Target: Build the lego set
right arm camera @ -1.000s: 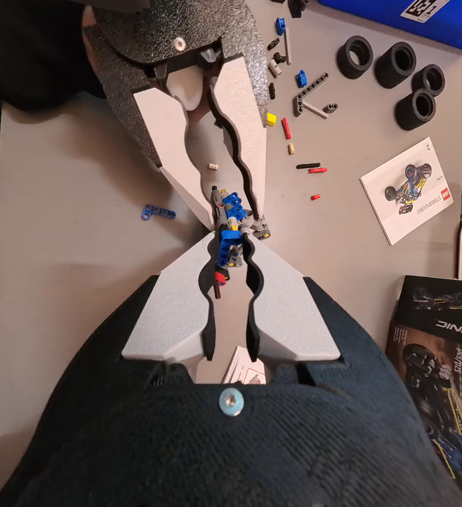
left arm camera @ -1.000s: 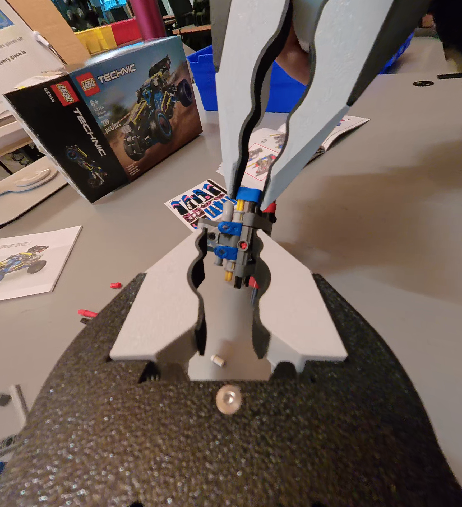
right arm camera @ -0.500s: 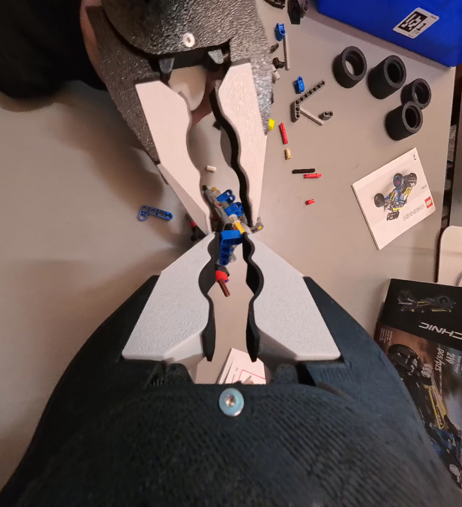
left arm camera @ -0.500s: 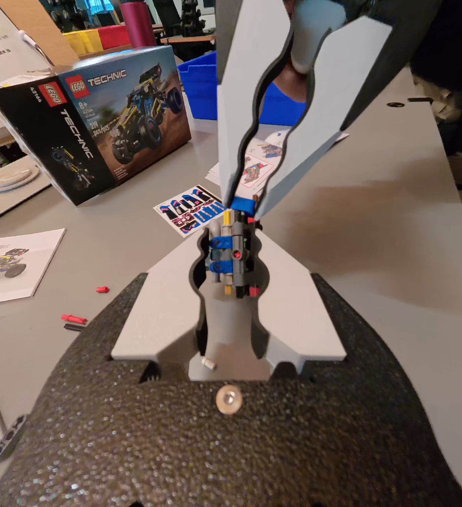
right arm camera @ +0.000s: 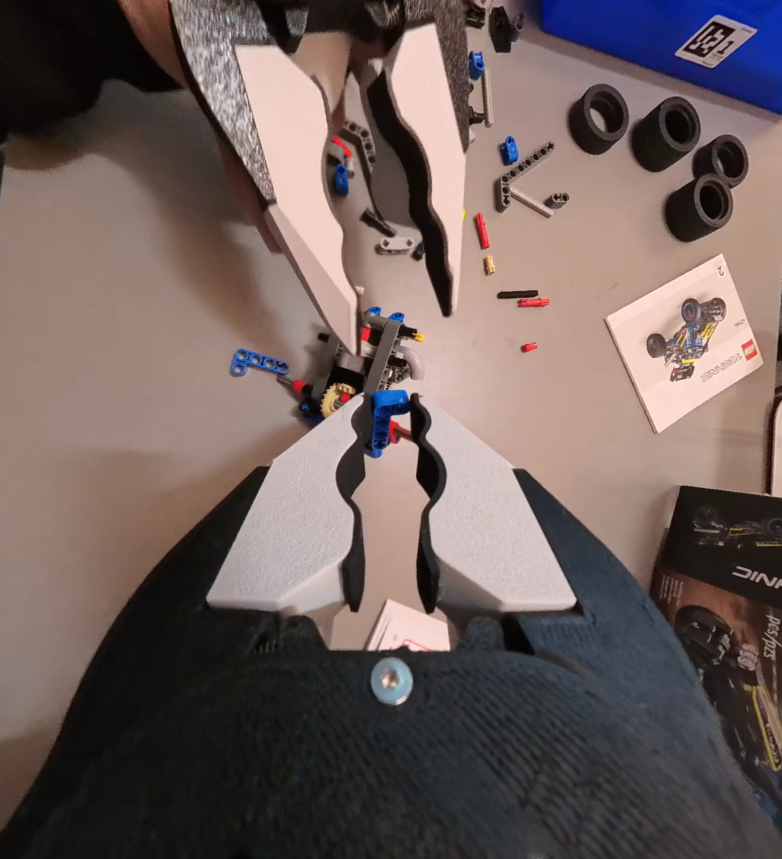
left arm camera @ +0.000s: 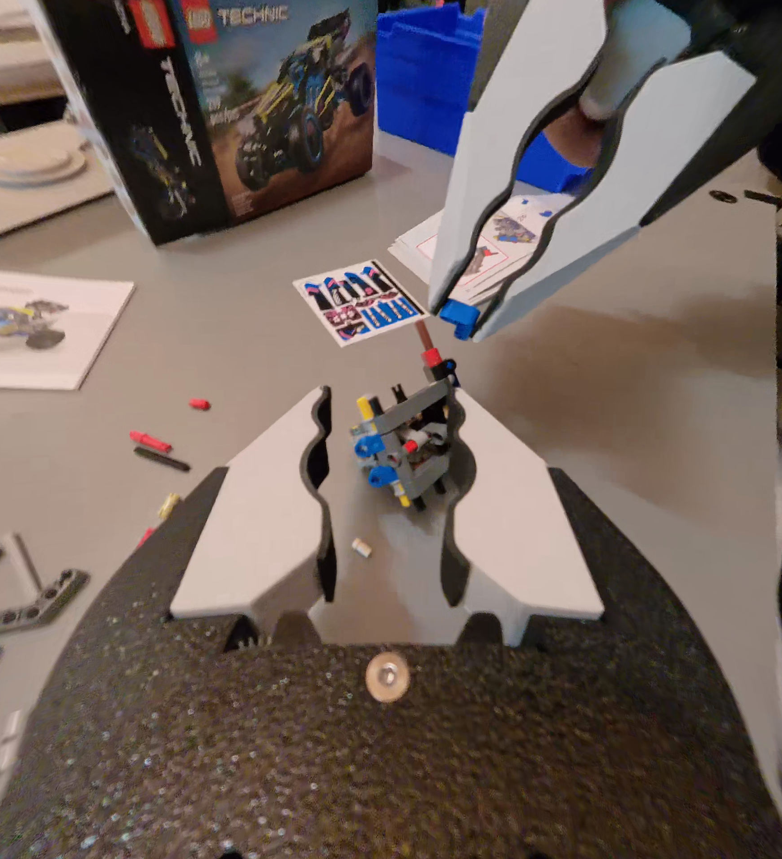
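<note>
The small grey, blue and black Technic assembly (left arm camera: 403, 451) rests between the spread fingers of my left gripper (left arm camera: 389, 395), leaning on the right finger. A red-tipped axle sticks out of its far end. In the right wrist view the assembly (right arm camera: 370, 358) lies on the grey table at one tip of the left gripper (right arm camera: 398, 325), which is open. My right gripper (right arm camera: 389, 399) is shut on a blue L-shaped beam (right arm camera: 384, 418), held just clear of the assembly. In the left wrist view the right gripper (left arm camera: 459, 323) hangs above and beyond the assembly with the blue beam (left arm camera: 459, 318) at its tips.
The set's box (left arm camera: 240, 116) stands far left, with a sticker sheet (left arm camera: 356, 297) and an open booklet (left arm camera: 510, 237) ahead. Several black tyres (right arm camera: 658, 135), a blue bin (right arm camera: 658, 37), a second booklet (right arm camera: 682, 339), a loose blue beam (right arm camera: 259, 362) and scattered pins (right arm camera: 533, 302) lie around. Only a small space, under 4 cm, lies between the two pairs of fingers.
My left gripper has opened and let go of the assembly, which now rests on the table. My right gripper has drawn back with the blue beam, apart from the assembly.
</note>
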Action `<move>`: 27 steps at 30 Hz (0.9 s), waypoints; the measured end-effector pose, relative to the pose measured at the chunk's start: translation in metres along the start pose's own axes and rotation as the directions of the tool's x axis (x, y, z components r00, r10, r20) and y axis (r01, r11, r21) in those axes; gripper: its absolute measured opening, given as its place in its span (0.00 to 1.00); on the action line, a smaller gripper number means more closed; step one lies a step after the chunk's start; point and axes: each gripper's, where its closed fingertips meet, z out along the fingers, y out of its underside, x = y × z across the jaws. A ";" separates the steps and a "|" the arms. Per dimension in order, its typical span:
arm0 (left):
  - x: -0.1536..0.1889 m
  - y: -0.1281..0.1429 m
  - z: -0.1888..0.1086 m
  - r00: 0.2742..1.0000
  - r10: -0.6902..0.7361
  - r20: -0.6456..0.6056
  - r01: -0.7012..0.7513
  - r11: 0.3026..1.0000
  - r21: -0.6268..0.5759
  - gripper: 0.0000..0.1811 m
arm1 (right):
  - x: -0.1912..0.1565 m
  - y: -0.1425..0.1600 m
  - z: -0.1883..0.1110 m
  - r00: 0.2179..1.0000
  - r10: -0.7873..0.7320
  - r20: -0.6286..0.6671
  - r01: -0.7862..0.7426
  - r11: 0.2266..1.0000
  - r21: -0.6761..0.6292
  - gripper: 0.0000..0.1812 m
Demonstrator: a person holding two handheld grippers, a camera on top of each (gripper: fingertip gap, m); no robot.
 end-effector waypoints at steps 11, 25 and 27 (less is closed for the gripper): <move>-0.004 0.030 -0.002 0.949 -0.314 -0.021 0.307 0.939 -0.151 0.28 | 0.009 -0.005 0.016 0.987 -0.068 0.147 0.070 0.998 -0.007 0.08; 0.004 0.026 0.016 0.886 -0.433 -0.168 0.422 0.901 -0.099 0.15 | 0.012 -0.006 0.031 0.887 0.066 0.457 -0.053 0.998 -0.040 0.08; 0.004 0.025 0.016 0.905 -0.393 -0.161 0.383 0.919 -0.094 0.14 | 0.008 -0.010 0.030 0.866 0.091 0.492 -0.084 0.996 -0.035 0.08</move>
